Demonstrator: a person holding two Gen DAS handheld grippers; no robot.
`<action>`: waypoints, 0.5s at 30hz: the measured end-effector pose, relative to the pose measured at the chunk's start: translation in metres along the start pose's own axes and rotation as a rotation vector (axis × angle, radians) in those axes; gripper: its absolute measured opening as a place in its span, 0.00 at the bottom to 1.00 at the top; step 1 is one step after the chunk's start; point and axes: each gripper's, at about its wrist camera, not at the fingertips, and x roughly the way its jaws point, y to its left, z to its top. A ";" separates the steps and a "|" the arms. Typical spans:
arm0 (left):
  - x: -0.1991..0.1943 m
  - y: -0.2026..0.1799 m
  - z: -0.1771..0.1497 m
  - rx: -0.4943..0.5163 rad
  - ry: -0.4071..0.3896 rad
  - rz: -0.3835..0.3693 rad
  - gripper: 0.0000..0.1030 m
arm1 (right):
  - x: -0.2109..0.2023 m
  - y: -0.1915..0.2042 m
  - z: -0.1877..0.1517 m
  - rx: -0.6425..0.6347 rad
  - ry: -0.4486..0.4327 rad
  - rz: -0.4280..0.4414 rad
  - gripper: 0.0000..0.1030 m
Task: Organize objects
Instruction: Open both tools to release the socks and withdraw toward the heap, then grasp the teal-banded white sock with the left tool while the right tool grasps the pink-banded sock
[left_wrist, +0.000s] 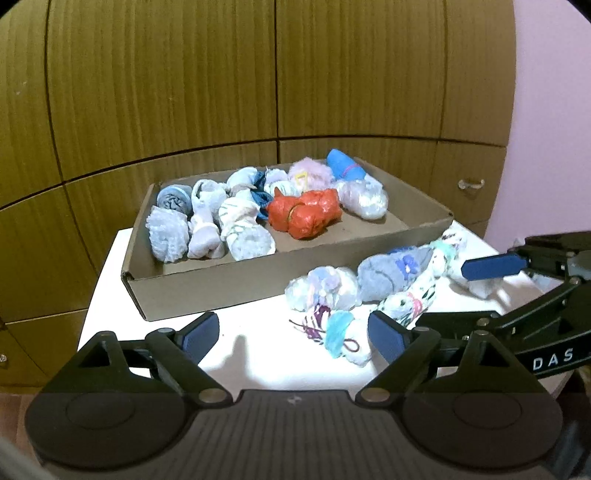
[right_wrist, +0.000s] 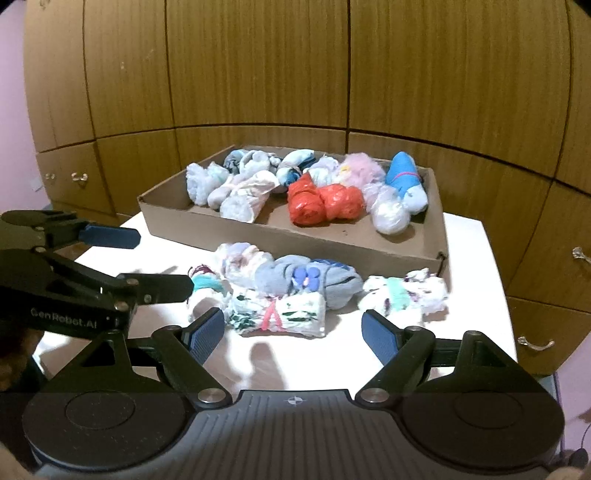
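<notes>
A shallow cardboard box (left_wrist: 207, 291) (right_wrist: 332, 243) on a white table holds several rolled sock bundles, among them a red one (left_wrist: 303, 212) (right_wrist: 321, 205) and a blue one (left_wrist: 345, 166) (right_wrist: 402, 171). Loose bundles lie in front of the box: a grey one with blue print (left_wrist: 391, 273) (right_wrist: 306, 278), a white one with green and pink marks (right_wrist: 280, 314), a pale one (left_wrist: 325, 290). My left gripper (left_wrist: 293, 336) is open and empty, near the table's front edge. My right gripper (right_wrist: 293, 334) is open and empty, just short of the white bundle.
The white table (left_wrist: 258, 354) (right_wrist: 476, 280) stands against wooden cabinet doors (left_wrist: 221, 92) with drawer handles (right_wrist: 535, 345). A pink wall (left_wrist: 554, 110) is at the right. Each gripper shows in the other's view: the right one (left_wrist: 517, 291), the left one (right_wrist: 110, 266).
</notes>
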 end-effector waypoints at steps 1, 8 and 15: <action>0.002 0.001 -0.001 0.005 0.005 -0.001 0.83 | 0.002 0.000 0.000 0.003 0.002 0.000 0.83; -0.001 0.009 -0.010 0.020 0.019 0.001 0.83 | 0.013 -0.001 -0.003 0.031 0.022 0.009 0.83; -0.008 0.011 -0.015 0.038 0.025 -0.027 0.84 | 0.028 0.003 -0.003 0.048 0.039 0.031 0.83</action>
